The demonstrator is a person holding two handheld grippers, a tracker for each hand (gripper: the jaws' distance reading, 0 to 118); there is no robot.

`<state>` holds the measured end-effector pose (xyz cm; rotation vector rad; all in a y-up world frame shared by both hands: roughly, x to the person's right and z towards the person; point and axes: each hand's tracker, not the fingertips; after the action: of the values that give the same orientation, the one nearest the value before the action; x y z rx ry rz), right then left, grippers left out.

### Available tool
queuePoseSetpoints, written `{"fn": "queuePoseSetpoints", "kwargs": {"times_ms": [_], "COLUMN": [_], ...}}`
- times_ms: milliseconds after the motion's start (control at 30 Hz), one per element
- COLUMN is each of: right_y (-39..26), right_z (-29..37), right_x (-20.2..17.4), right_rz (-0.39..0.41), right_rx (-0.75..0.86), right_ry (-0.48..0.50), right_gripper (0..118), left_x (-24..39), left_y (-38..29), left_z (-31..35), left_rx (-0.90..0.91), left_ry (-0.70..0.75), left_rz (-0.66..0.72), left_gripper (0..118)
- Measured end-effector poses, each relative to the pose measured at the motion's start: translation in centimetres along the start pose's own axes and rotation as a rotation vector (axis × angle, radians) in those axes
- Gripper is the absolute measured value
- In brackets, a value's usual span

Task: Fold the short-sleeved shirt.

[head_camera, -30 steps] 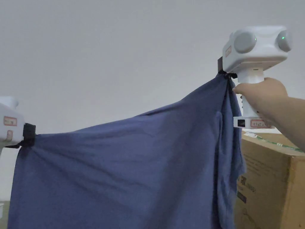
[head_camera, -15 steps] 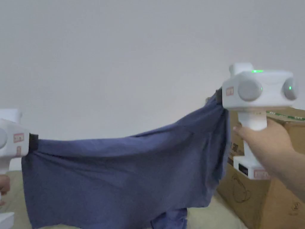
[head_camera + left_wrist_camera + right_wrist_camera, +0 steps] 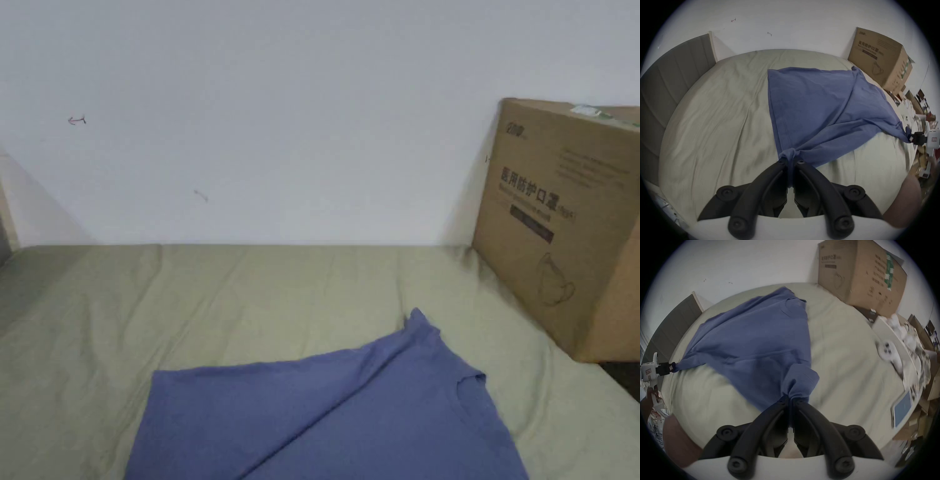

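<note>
The blue short-sleeved shirt (image 3: 350, 412) lay spread on the beige bed (image 3: 206, 294), its far edge creased and near corners bunched, with the left gripper (image 3: 791, 164) and right gripper (image 3: 790, 400) each clamped tight on a gathered corner, near the cardboard box (image 3: 556, 219).

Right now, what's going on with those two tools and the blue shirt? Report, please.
Left tool shut on shirt. Right tool shut on shirt too. Shirt spread on bed. Cardboard box beside it, apart.
</note>
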<state>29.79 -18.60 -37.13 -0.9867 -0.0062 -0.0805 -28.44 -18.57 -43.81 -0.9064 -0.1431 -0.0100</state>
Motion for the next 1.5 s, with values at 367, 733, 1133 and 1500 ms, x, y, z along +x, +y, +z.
{"fn": "queuePoseSetpoints", "kwargs": {"times_ms": [367, 733, 1133, 1500], "right_y": [-3.7, -0.8, -1.3, -1.9], "right_z": [3.7, 9.9, 18.8, 15.7], "right_x": [2.9, 0.2, -11.5, -10.1], "right_rz": [0.034, -0.185, -0.056, -0.138], "right_rx": [-0.114, 0.005, 0.506, 0.296], "right_ry": [0.020, 0.201, 0.357, 0.347], "right_gripper": [5, 105, 5, 5], "left_x": [-0.9, -4.1, 0.8, -2.7], "left_y": [-8.0, -6.4, -6.5, -4.1], "left_z": [6.1, 14.2, 22.4, 7.7], "left_rx": [-0.057, 0.054, 0.467, -0.201], "left_ry": [-0.018, -0.155, -0.063, -0.031], "left_rz": [-0.078, 0.192, 0.352, 0.259], "left_gripper": [5, 107, 0, 107]}}
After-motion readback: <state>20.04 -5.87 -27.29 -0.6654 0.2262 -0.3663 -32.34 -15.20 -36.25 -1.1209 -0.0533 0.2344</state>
